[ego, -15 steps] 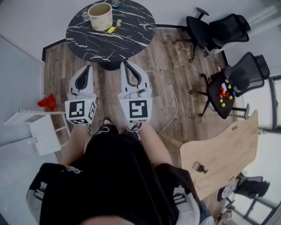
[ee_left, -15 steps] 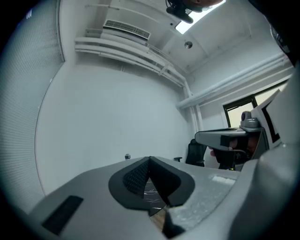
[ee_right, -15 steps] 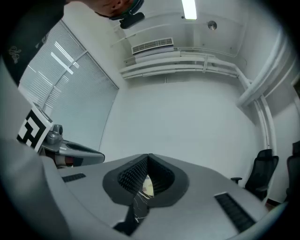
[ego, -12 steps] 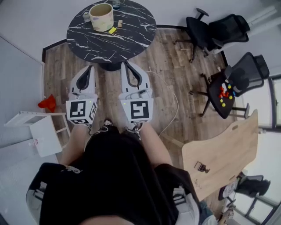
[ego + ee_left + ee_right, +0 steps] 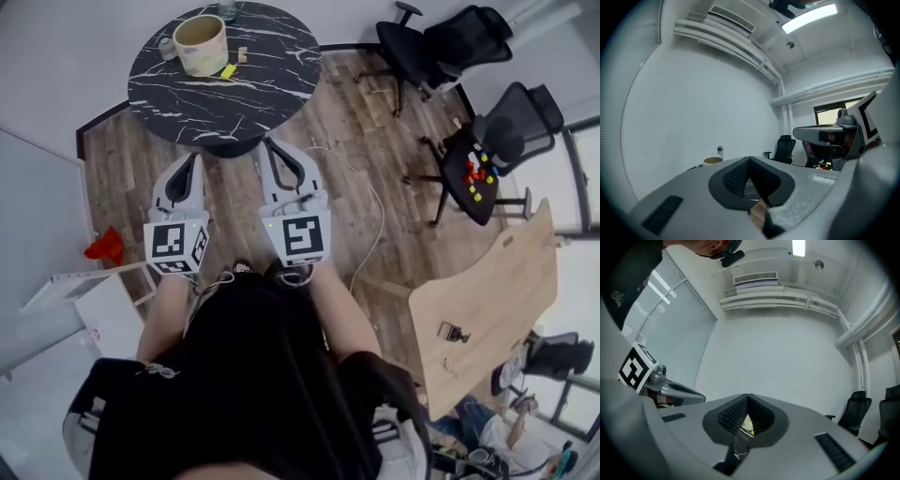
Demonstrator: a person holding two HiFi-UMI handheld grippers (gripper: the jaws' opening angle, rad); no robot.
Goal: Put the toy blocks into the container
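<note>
Left tool (image 5: 194,159) and right tool (image 5: 268,143) sit at frame centre, level, over the wood floor (image 5: 375,159). Both have jaws pressed together with nothing between. Black marbled desk (image 5: 253,94) at top. On it, cream container (image 5: 201,44) upper left, yellow block (image 5: 228,70) just right of it, and paler block (image 5: 242,54), possibly wood, near.

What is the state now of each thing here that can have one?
Left tongs: shut, empty.
Right tongs: shut, empty.
Cream cylindrical container: upright, top open, on the black marble round table.
Yellow toy block: lying on the table beside the container, not inside.
Pale wooden toy block: lying on the table, not inside.
</note>
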